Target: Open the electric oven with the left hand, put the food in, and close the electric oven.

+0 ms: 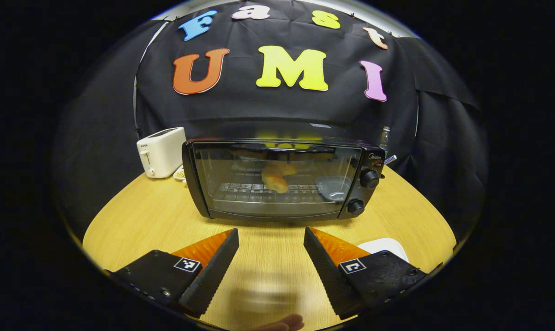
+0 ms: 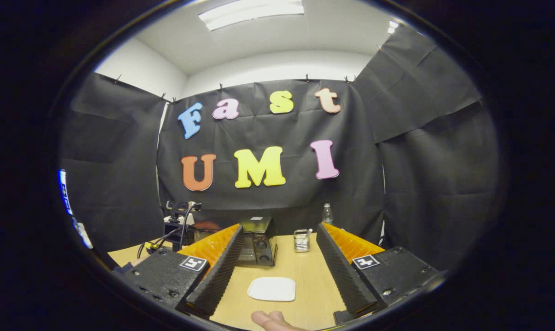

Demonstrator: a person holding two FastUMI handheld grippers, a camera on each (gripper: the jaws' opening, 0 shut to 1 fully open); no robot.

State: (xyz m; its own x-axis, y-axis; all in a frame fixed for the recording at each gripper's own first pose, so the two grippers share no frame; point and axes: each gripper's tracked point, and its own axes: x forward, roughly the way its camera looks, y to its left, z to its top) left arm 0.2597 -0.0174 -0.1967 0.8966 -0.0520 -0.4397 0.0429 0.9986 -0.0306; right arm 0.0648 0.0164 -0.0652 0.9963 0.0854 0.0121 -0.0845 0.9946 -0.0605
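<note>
Left gripper view: bread (image 1: 275,177) inside the shut oven (image 1: 282,179) at 12 o'clock, left gripper (image 1: 271,250) spread, empty. Right gripper view: right gripper (image 2: 277,257) agape over a white plate (image 2: 271,288) on the wooden table (image 2: 305,271), black-draped booth beyond.

Bare wooden bench (image 1: 268,257) lies ahead of your left claw (image 1: 271,239); black glass-fronted electric oven (image 1: 282,181), door shut, blocks beyond. White rectangular plate (image 2: 271,288) lies beside.
</note>
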